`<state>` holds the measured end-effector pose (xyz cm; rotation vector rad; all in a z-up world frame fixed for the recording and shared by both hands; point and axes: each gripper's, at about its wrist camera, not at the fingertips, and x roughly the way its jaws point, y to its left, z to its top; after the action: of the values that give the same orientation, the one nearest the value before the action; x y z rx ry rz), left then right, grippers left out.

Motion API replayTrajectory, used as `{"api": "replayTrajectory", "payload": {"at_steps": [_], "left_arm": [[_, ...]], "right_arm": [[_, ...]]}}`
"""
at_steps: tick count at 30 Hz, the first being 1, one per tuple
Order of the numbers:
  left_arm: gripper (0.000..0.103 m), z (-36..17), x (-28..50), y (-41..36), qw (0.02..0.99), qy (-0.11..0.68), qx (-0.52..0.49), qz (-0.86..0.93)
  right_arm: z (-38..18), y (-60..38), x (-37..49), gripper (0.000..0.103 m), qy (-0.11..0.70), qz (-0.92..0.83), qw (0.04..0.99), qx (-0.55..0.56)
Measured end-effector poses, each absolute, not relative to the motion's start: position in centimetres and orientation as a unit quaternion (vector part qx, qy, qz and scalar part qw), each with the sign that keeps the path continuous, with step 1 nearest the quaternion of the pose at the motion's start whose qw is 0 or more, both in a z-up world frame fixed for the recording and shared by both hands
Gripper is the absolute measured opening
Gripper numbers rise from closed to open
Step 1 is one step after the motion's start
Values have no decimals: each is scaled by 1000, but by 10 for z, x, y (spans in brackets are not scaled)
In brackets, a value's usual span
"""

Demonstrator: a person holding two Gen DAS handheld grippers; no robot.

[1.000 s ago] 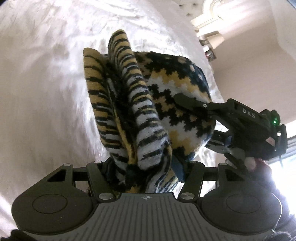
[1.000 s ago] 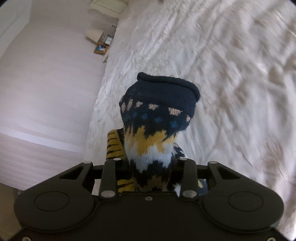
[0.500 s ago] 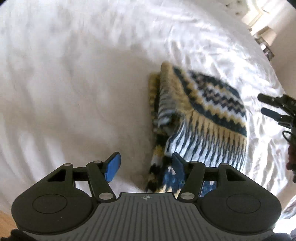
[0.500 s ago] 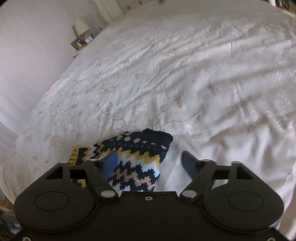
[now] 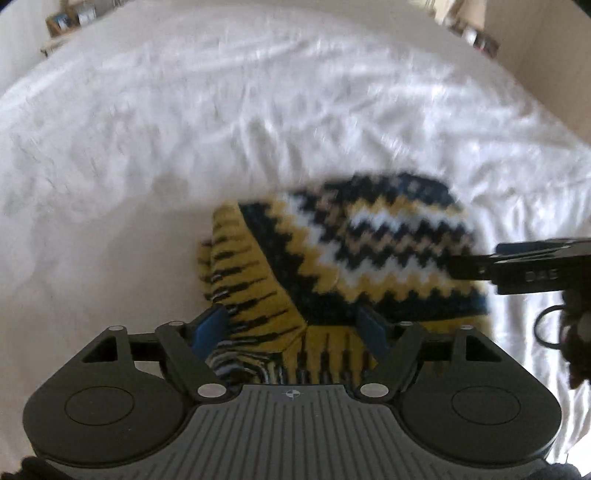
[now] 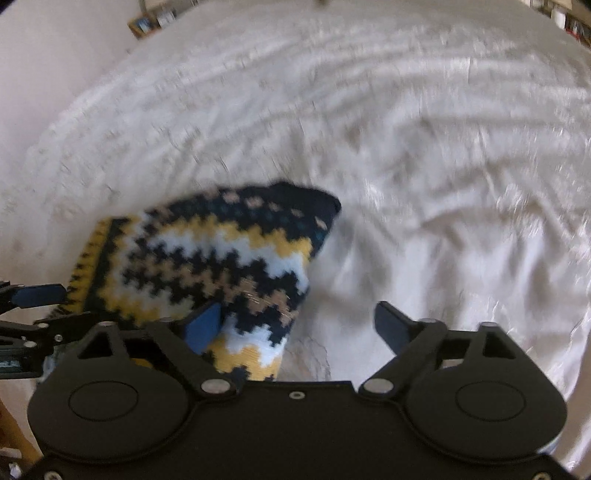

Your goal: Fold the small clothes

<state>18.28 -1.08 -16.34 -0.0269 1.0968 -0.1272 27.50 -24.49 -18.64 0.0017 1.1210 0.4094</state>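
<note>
A small knit hat [image 5: 369, 251] with navy, yellow and white zigzags and a striped yellow cuff lies folded on the white bedspread [image 5: 184, 129]. My left gripper [image 5: 293, 325] is open, its jaws spread over the cuff end. My right gripper [image 6: 299, 319] is open, its left finger [image 6: 203, 325] resting by the hat's [image 6: 207, 258] near edge. The right gripper's fingers [image 5: 517, 258] show at the right edge of the left wrist view. The left gripper's fingers [image 6: 37, 295] show at the left edge of the right wrist view.
The wrinkled white bedspread [image 6: 443, 147] fills both views. A bedside shelf with small items [image 6: 151, 22] stands at the far left beyond the bed. A wall with clutter [image 5: 476, 37] lies at the far right.
One second ago both grippers held the hat lifted. They then set it down on the bed and opened. Both have since moved in over the flat hat.
</note>
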Motion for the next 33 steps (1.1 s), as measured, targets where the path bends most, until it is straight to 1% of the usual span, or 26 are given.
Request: {"api": "replayTrajectory", "payload": {"at_steps": [2,3,5,7,14,22,26,30,33], "left_arm": [[91,-175,186,-9,844,533,-7,-56],[92,-180,187,-6,838,542,-17,-57],[101,-191,189,3,830,553,-54,-48],[103,-196,189,10,824,559,-83,-41],[102,-196,190,17,818,564,-104,-47],[102,-155,159,9,843,532,-68,-37],[102,-143,142,5,849,523,-70,-28],[102,-135,128,1,854,513,-80,-22],[101,-128,117,0,858,506,-84,-23]], "right_arm": [[-196,-245,280,99,542,190,819,-1],[-202,-245,282,102,548,188,815,-2],[-209,-246,286,102,553,188,811,-5],[-213,-247,288,102,556,193,809,0],[-216,-256,292,102,552,209,807,28],[-172,-277,263,102,499,246,828,72],[-173,-267,247,102,507,273,817,40],[-194,-245,232,102,532,268,803,-27],[-201,-242,229,102,532,256,807,-22]]}}
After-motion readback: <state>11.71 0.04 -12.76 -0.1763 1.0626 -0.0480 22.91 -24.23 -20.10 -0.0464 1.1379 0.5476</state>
